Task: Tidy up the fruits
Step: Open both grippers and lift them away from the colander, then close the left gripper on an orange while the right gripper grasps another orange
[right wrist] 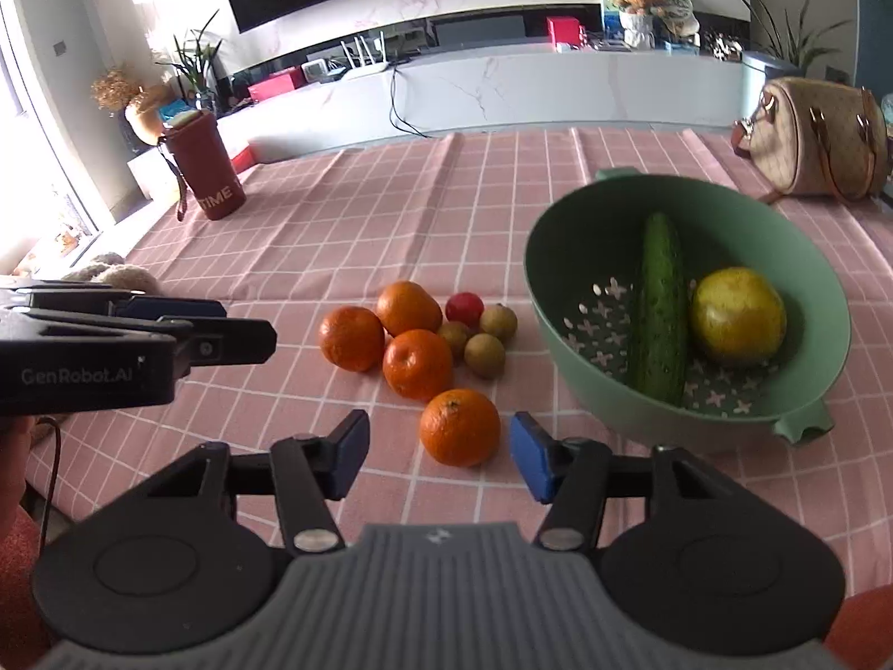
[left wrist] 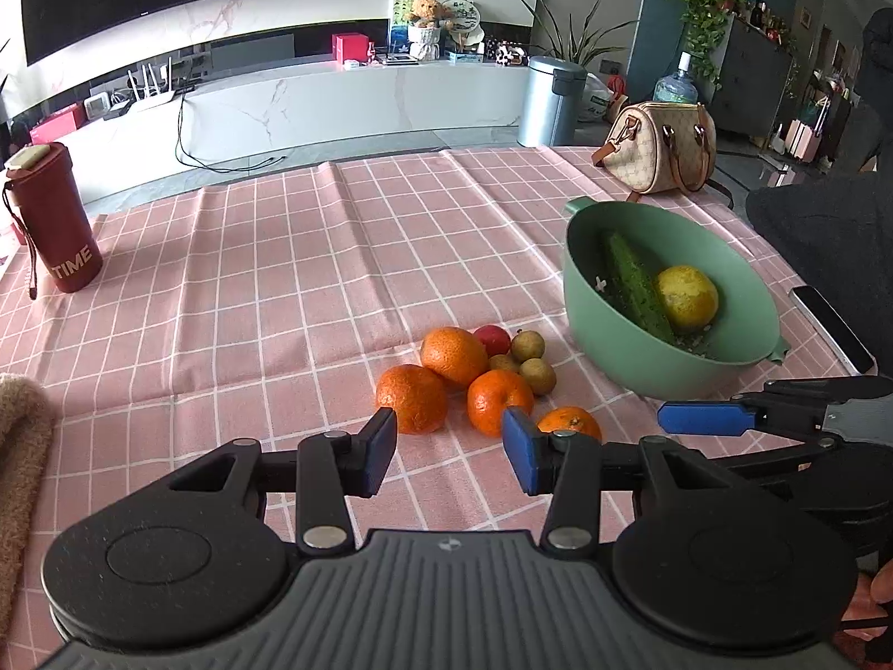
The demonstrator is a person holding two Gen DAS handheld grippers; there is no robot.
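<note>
We hold the left gripper (left wrist: 450, 453) with its jaws spread apart and nothing between them, hovering over the pink checked tablecloth (left wrist: 234, 301) just short of the fruit pile. Our right gripper (right wrist: 441, 458) is likewise parted, its blue pads (right wrist: 530, 460) flanking the nearest orange (right wrist: 459, 427) without touching it. Beyond that orange sit three more oranges (right wrist: 417, 364) clustered together, with a small red fruit (right wrist: 464, 308) and three brownish round fruits (right wrist: 484, 355) just beside them. To the right, near the pile, stands the green colander bowl (right wrist: 563, 279), holding a cucumber (right wrist: 659, 307) and a yellow citrus (right wrist: 737, 315) side by side. Farther off are a red tumbler (right wrist: 206, 167) and a handbag (right wrist: 809, 151).
</note>
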